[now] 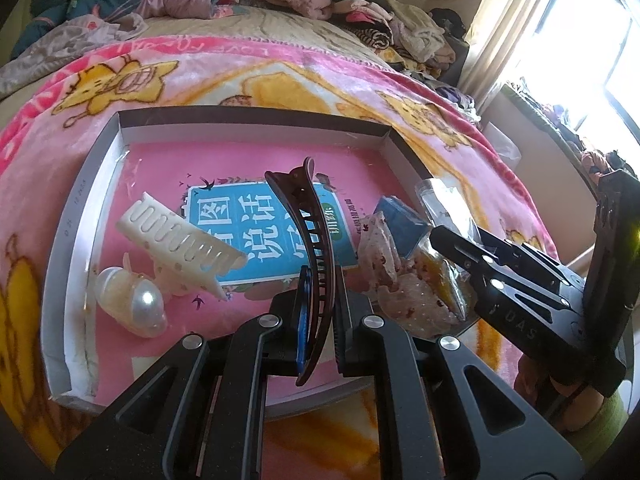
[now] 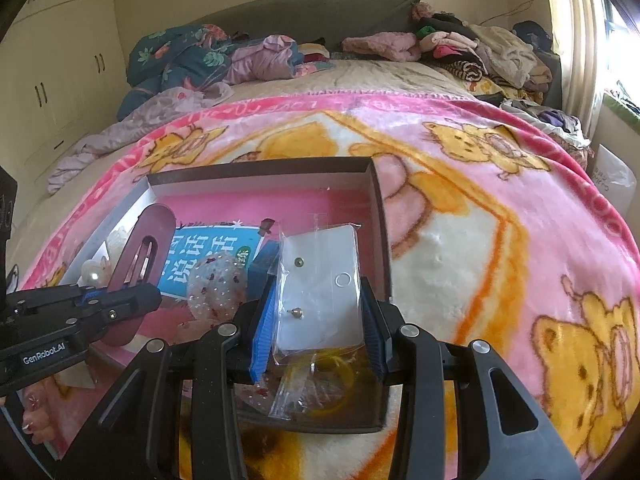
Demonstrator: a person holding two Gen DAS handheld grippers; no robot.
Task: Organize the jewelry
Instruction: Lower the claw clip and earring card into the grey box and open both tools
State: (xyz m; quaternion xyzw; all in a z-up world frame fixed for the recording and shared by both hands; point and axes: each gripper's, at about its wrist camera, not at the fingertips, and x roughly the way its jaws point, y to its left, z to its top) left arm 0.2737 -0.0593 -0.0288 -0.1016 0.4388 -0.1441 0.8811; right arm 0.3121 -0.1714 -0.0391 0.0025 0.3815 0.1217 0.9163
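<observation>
A shallow cardboard box (image 1: 248,114) with a pink printed floor lies on the bed. My left gripper (image 1: 320,312) is shut on a curved brown hair clip (image 1: 308,216), held upright over the box's near side. Beside it, my right gripper (image 2: 320,320) is shut on a clear plastic bag (image 2: 320,280) holding a white earring card, above the box's right corner (image 2: 372,184). In the box lie a white comb clip (image 1: 180,240), a pearl clip (image 1: 132,300), a floral scrunchie (image 1: 400,280) and a small blue box (image 1: 400,220). The right wrist view shows the left gripper (image 2: 128,300) at the left with the brown hair clip (image 2: 140,256).
A pink cartoon blanket (image 2: 480,220) covers the bed under the box. Piled clothes (image 2: 460,48) and bedding (image 2: 180,60) lie at the far end. A window with a curtain (image 1: 560,40) is at the right, a wardrobe (image 2: 60,80) at the left. A hand (image 2: 32,412) holds the left gripper.
</observation>
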